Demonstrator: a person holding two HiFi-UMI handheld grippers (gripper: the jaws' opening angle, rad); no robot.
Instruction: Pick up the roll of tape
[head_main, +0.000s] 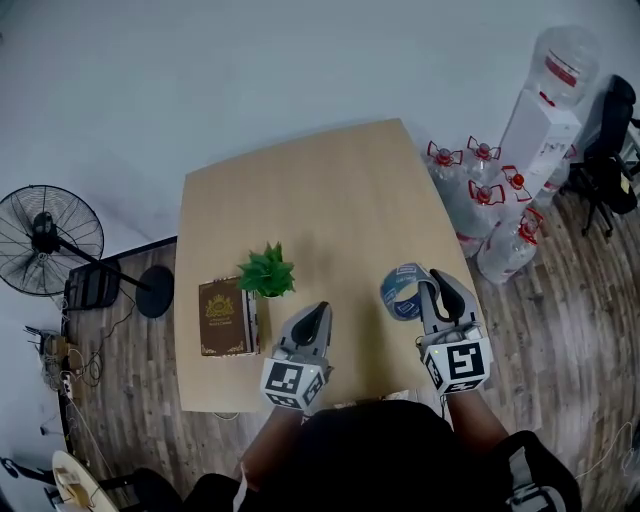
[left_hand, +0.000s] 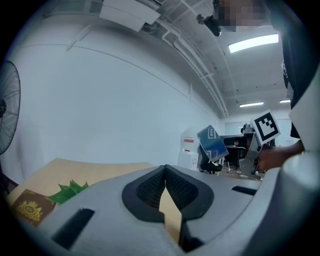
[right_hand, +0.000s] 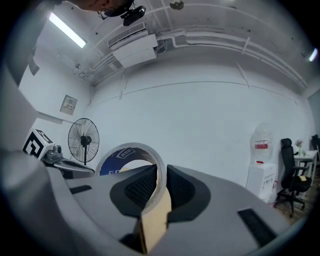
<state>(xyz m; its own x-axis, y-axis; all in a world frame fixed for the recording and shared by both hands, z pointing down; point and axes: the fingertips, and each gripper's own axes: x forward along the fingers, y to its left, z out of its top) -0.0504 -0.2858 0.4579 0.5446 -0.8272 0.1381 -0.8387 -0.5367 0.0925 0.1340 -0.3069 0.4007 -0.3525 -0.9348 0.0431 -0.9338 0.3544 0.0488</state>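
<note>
The roll of tape (head_main: 402, 290) is a grey ring with a blue printed inside, lifted off the wooden table (head_main: 320, 190). My right gripper (head_main: 438, 291) is shut on it; in the right gripper view the pads pinch the ring's wall, and the tape (right_hand: 131, 147) arches up to the left of the gripper (right_hand: 161, 175). In the left gripper view the tape (left_hand: 212, 142) hangs in the air at the right. My left gripper (head_main: 313, 316) is over the table's near edge, beside the right one. Its jaws (left_hand: 165, 172) meet at the tips with nothing between them.
A small green plant (head_main: 267, 270) and a brown book (head_main: 224, 316) sit at the table's left side. A standing fan (head_main: 45, 240) is on the floor to the left. Several water bottles (head_main: 480, 190), a dispenser (head_main: 548, 115) and a chair (head_main: 610, 150) stand to the right.
</note>
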